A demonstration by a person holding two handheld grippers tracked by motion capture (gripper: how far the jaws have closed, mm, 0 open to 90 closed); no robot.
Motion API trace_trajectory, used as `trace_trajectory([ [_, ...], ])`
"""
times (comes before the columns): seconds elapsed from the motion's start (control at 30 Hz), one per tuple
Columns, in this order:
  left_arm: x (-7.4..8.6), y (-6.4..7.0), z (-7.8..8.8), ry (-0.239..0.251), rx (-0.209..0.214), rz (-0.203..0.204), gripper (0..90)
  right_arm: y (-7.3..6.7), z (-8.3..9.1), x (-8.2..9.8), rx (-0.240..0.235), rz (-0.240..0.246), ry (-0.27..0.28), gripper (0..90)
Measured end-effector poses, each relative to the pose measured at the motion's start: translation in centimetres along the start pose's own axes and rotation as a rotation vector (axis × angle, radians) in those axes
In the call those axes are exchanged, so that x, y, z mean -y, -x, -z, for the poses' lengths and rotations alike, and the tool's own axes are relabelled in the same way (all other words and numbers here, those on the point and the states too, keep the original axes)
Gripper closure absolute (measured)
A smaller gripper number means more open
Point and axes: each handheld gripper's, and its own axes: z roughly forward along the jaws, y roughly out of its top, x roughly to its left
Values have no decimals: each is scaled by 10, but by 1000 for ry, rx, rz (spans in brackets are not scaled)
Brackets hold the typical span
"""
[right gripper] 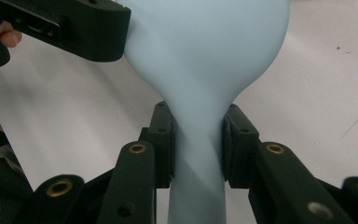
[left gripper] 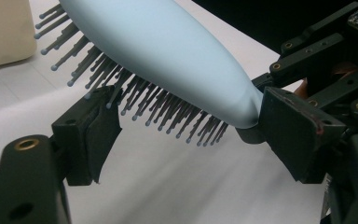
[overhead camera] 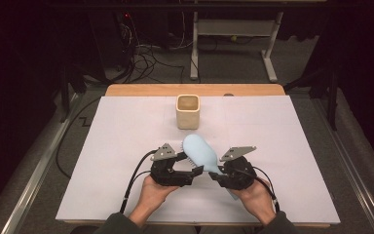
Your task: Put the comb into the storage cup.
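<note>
A light blue hairbrush with dark bristles hangs just above the white sheet, head pointing away from me. My right gripper is shut on its narrow handle, and in the right gripper view both pads press the neck. My left gripper comes in from the left at the base of the head. In the left gripper view one jaw tip touches the bristle ends and the other meets the smooth back by the neck. The hairbrush lies between these jaws, which stand wide.
A cream square cup stands upright on the white sheet, a little beyond the brush head. The wooden table edge runs behind it. Cables and desk legs lie on the floor further back.
</note>
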Motion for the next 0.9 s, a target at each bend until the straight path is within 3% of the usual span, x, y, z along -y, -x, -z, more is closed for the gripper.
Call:
trace_trajectory([
  [0.43, -2, 1, -6, -9, 3, 6, 191, -4, -1, -1, 18, 24, 15, 707],
  [0.9, -5, 4, -13, -41, 4, 6, 170, -5, -2, -2, -14, 17, 18, 707],
])
